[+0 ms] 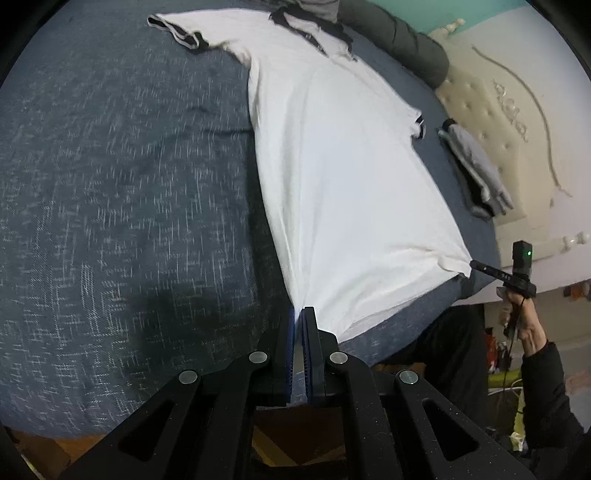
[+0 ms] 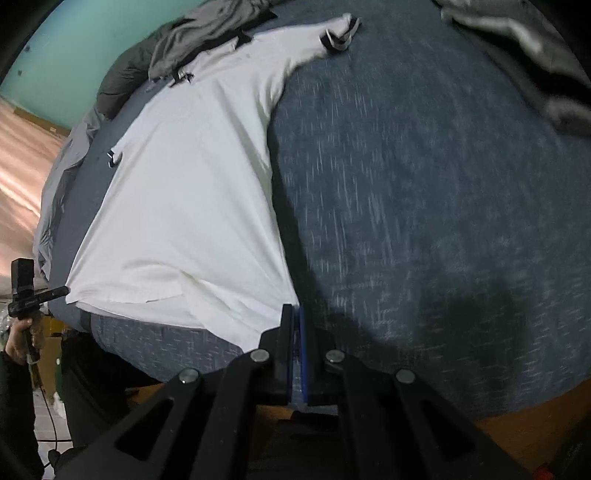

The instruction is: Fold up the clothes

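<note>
A white T-shirt (image 1: 332, 166) with black trim on its sleeves and collar lies spread lengthwise on the blue bedspread (image 1: 110, 184), collar at the far end. In the left wrist view my left gripper (image 1: 298, 314) is shut on one hem corner of it at the near bed edge. Farther right in that view, my right gripper (image 1: 473, 263) pinches the other hem corner, held by a hand (image 1: 524, 325). The right wrist view shows the T-shirt (image 2: 184, 184) with my right gripper (image 2: 295, 312) shut on its corner and my left gripper (image 2: 65, 290) at the far corner. The hem is pulled taut between them.
A folded grey garment (image 1: 476, 173) lies beside the cream tufted headboard (image 1: 498, 110). A dark bolster (image 1: 399, 37) and grey clothes (image 2: 207, 33) sit beyond the collar. More grey cloth (image 2: 517, 40) lies on the far right of the bedspread (image 2: 406, 184).
</note>
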Motion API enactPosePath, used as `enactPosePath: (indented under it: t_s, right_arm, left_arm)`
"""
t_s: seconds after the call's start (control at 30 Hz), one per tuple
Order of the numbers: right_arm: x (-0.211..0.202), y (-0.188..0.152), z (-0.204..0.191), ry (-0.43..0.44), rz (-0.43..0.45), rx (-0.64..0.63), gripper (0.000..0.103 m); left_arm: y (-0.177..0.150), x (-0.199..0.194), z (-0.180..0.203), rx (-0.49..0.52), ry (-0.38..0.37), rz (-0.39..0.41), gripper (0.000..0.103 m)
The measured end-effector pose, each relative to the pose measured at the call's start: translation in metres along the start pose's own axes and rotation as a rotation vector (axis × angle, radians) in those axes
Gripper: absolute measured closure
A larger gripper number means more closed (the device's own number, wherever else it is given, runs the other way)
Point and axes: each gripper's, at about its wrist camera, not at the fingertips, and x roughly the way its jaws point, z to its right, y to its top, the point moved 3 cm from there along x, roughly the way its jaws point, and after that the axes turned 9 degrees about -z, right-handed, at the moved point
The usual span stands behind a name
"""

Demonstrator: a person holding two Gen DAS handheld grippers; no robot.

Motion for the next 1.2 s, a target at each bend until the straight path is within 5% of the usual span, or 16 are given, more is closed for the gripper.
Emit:
enactPosePath:
  t_s: [0.27,0.33,0.4,0.43,0.73,0.77,0.8,0.83,1.2]
  right_arm:
    - [0.015,0.001,0.004,0.076,-0.012,0.017,0.100]
    - [0.012,0.002,0.005,0.077,-0.006,0.019,0.092]
    - [0.010,0.003,0.004,0.092,-0.006,0.020,0.062]
    - [0.010,0.004,0.003,0.089,-0.008,0.015,0.060]
    - [0.033,0.008,-0.006,0.067,-0.068,-0.016,0.062]
    - [0.034,0.008,-0.006,0.068,-0.066,-0.016,0.075]
    - [0.033,0.009,-0.006,0.070,-0.065,-0.017,0.094]
    - [0.033,0.009,-0.006,0.070,-0.065,-0.021,0.097]
    - [-0.051,0.006,-0.013,0.094,0.071,-0.091,0.100]
  left_arm:
    - [0.001,0.019,-0.019,-0.067,-0.001,-0.003,0.097]
    - [0.000,0.018,-0.022,-0.077,-0.017,0.009,0.086]
    - [-0.001,0.017,-0.026,-0.089,-0.036,0.017,0.068]
    - [-0.001,0.018,-0.027,-0.094,-0.041,0.018,0.060]
    - [-0.002,0.036,-0.025,-0.077,-0.035,-0.014,0.064]
    - [-0.002,0.037,-0.023,-0.072,-0.031,-0.015,0.071]
    - [-0.002,0.037,-0.022,-0.067,-0.028,-0.016,0.091]
    - [-0.002,0.038,-0.020,-0.061,-0.024,-0.018,0.098]
    - [-0.015,-0.005,-0.001,0.020,0.011,0.007,0.099]
